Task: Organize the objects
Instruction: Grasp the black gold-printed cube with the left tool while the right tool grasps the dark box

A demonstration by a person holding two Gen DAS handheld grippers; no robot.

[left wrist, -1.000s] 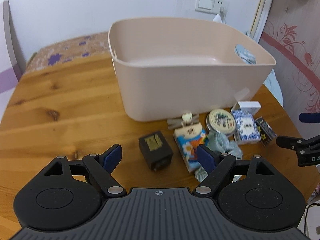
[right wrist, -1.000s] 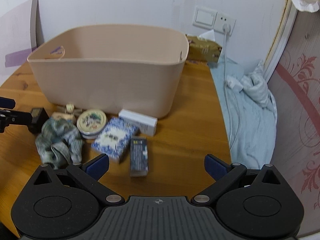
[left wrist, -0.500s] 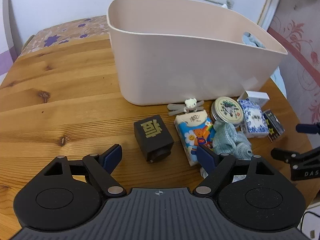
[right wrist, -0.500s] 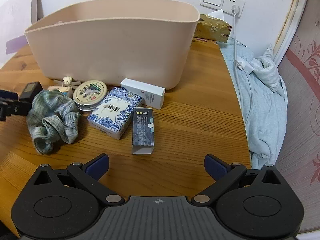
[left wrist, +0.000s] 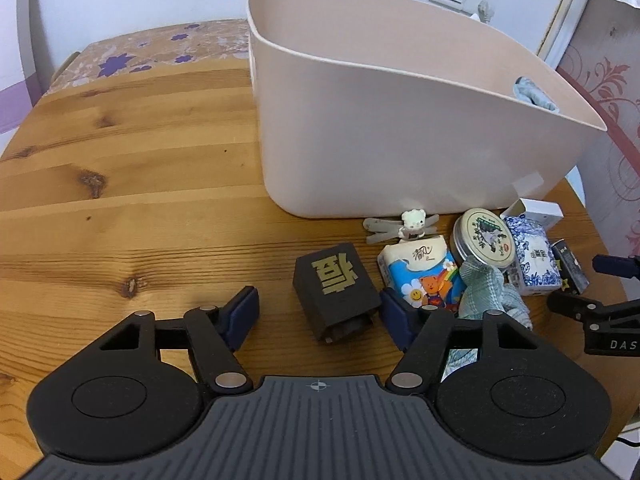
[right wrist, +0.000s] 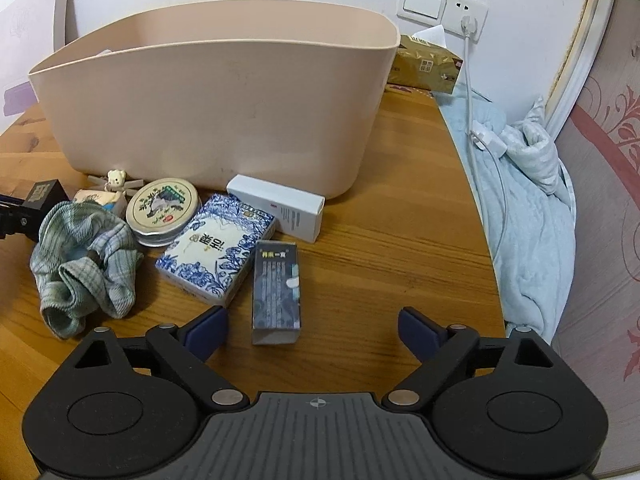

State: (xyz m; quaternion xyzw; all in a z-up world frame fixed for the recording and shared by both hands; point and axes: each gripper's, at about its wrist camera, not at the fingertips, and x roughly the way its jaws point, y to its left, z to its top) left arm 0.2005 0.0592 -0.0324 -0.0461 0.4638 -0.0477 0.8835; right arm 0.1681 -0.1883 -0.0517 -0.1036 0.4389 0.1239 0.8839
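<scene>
A beige plastic bin [left wrist: 400,136] stands on the wooden table [left wrist: 140,200]; it also shows in the right wrist view [right wrist: 216,108]. In front of it lie a black box with a gold character [left wrist: 334,290], a tissue pack [left wrist: 420,276], a bear hair clip [left wrist: 412,224], a round tin [right wrist: 162,210], a green cloth [right wrist: 86,264], a blue-and-white box [right wrist: 216,248], a white box [right wrist: 276,206] and a dark slim box [right wrist: 276,288]. My left gripper [left wrist: 320,312] is open, its fingers either side of the black box. My right gripper [right wrist: 312,328] is open, just short of the dark slim box.
A light blue blanket [right wrist: 524,200] and a white charger cable [right wrist: 472,120] lie off the table's right edge. A gold tissue box [right wrist: 424,66] stands behind the bin. A floral cloth [left wrist: 160,46] covers the far left. A patterned door [right wrist: 600,160] is on the right.
Both grippers have moved forward and down towards the objects. The black box now sits between my left fingers, and the dark slim box is close before my right gripper.
</scene>
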